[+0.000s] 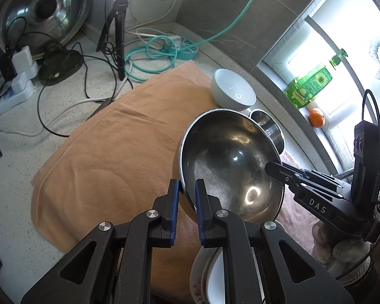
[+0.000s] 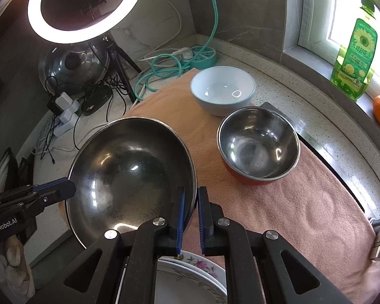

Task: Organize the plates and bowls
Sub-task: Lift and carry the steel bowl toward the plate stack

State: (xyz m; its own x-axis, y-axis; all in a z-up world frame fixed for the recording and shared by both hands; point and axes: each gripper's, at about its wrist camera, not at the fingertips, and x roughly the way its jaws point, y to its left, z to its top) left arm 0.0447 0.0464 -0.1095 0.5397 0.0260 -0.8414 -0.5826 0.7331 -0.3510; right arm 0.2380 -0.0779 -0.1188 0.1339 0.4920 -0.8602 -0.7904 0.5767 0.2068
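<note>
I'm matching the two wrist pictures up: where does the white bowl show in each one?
Left wrist: the white bowl sits right of centre in the upper half, beyond the big steel bowl.
Right wrist: the white bowl sits just right of centre in the upper half, behind the small steel bowl.
Shared landmark: the green bottle on the sill.

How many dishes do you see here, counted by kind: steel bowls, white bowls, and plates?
Steel bowls: 2, the large steel bowl held at its rim by both grippers and the small steel bowl on the towel.
White bowls: 1, the white bowl.
Plates: at least 2, the floral plates, stacked.
Total: at least 5.
</note>
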